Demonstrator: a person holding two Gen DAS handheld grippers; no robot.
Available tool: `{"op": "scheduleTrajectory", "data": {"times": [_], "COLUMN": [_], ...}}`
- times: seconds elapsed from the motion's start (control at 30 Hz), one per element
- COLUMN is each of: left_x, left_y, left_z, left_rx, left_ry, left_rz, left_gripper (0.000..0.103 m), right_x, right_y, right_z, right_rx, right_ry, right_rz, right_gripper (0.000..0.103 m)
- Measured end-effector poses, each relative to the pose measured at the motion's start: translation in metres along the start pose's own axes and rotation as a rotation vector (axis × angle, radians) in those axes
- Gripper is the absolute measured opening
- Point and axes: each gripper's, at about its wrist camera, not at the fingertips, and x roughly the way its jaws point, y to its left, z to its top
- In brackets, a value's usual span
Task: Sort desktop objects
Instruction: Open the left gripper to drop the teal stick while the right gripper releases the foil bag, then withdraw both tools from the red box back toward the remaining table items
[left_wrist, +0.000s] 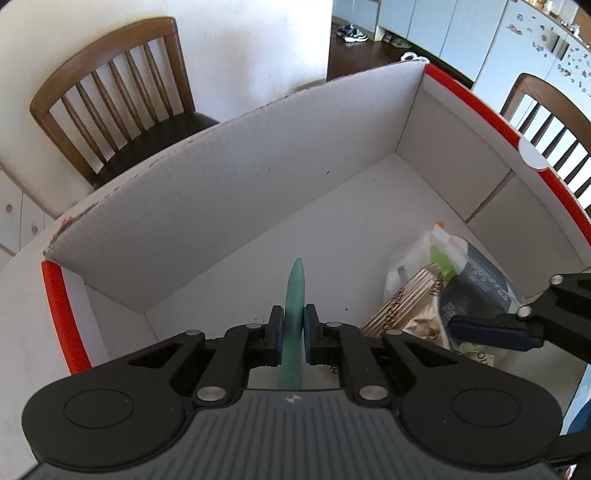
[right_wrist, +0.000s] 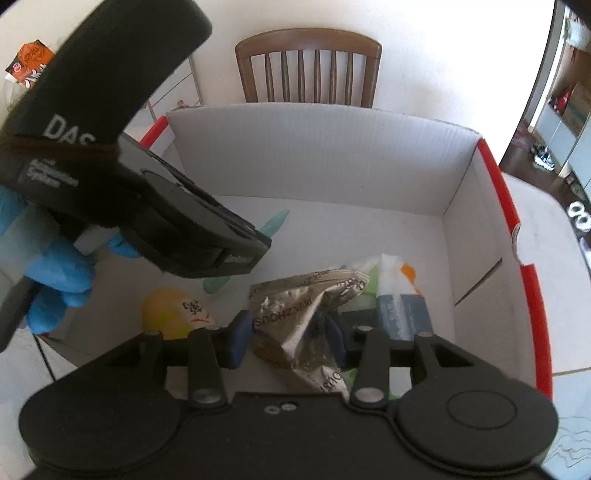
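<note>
My left gripper (left_wrist: 294, 314) is shut on a slim teal pen-like stick (left_wrist: 296, 288), which points down into the white cardboard box with red rims (left_wrist: 221, 177). The stick's tip (right_wrist: 275, 223) also shows past the left gripper (right_wrist: 258, 247) in the right wrist view. My right gripper (right_wrist: 286, 336) is low in the box with a crumpled silver-gold foil packet (right_wrist: 295, 314) between its blue pads. The packet rests on the pile and the pads stand at its sides without squeezing it. One of the right gripper's fingers (left_wrist: 495, 334) shows over the packet (left_wrist: 406, 306).
In the box also lie a yellow round object (right_wrist: 171, 312), a grey-blue pouch (right_wrist: 402, 314) and a white, green and orange packet (right_wrist: 388, 273). A blue-gloved hand (right_wrist: 55, 273) holds the left gripper. Wooden chairs (left_wrist: 110, 96) (left_wrist: 554, 125) stand beyond the box.
</note>
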Motion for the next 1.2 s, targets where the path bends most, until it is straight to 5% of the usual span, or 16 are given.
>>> {"op": "scheduleTrajectory", "data": {"times": [0.27, 0.53, 0.73, 1.2], "left_x": [-0.008, -0.035, -0.063, -0.132], "left_y": [0.004, 0.0, -0.01, -0.038], "left_z": [-0.002, -0.001, -0.003, -0.031], "left_rx": [-0.034, -0.038, -0.025, -0.021], "left_ry": [-0.006, -0.038, -0.075, -0.149], "left_rz": [-0.007, -0.007, -0.011, 0.032], "left_gripper": [0.01, 0.01, 0.01, 0.01], "right_x": [-0.018, -0.045, -0.051, -0.113], "right_y": [-0.005, -0.005, -0.027, -0.026], "right_z": [-0.001, -0.008, 0.016, -0.002], "right_rx": [0.025, 0.049, 0.057, 0.045], "right_ry": [-0.029, -0.061, -0.078, -0.138], "right_rz": [-0.001, -0.003, -0.014, -0.027], "right_gripper": [0.056, 0.056, 0.056, 0.061]}}
